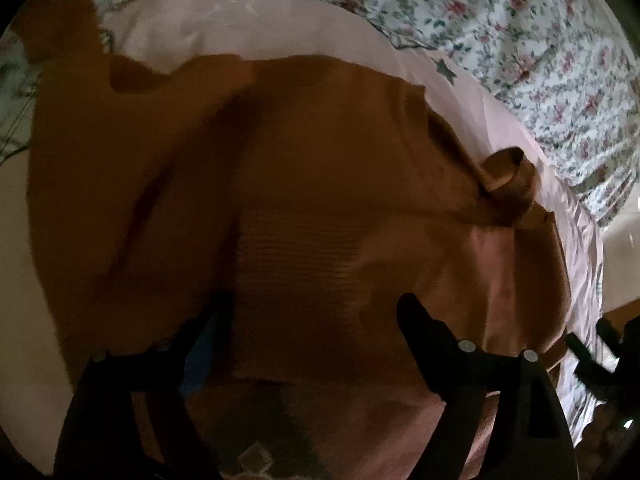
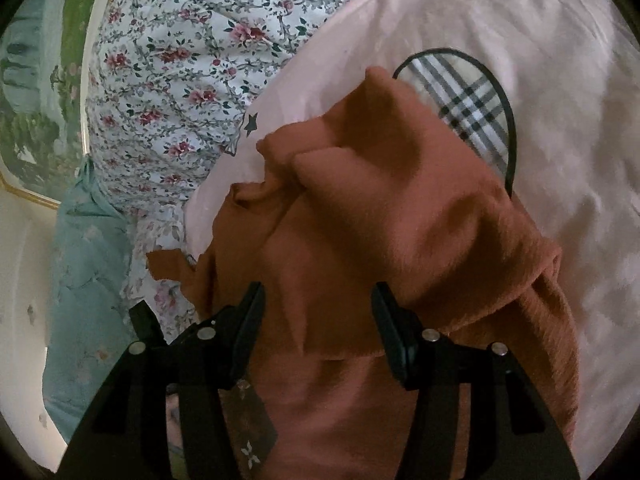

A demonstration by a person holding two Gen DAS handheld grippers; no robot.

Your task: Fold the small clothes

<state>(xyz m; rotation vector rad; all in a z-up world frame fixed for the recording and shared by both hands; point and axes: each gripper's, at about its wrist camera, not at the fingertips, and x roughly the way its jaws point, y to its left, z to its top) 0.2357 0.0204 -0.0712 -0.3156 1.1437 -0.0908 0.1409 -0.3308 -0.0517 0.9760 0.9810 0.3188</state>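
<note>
Rust garment [image 2: 360, 208] hides most of a plaid item [image 2: 468, 100].

**A bed dressed in florals and pale pink**

A white floral sheet [image 2: 172, 52] with red roses and dark leaves covers the far side of the bed. Over it lies a pale pink cover [image 2: 520, 60], star-printed near its edge. At the left stand a cream wall [image 2: 24, 280] and a gold-framed landscape picture [image 2: 36, 92]. A light-blue flowered cloth [image 2: 88, 280] hangs beside them. The light is dim and soft.
</note>
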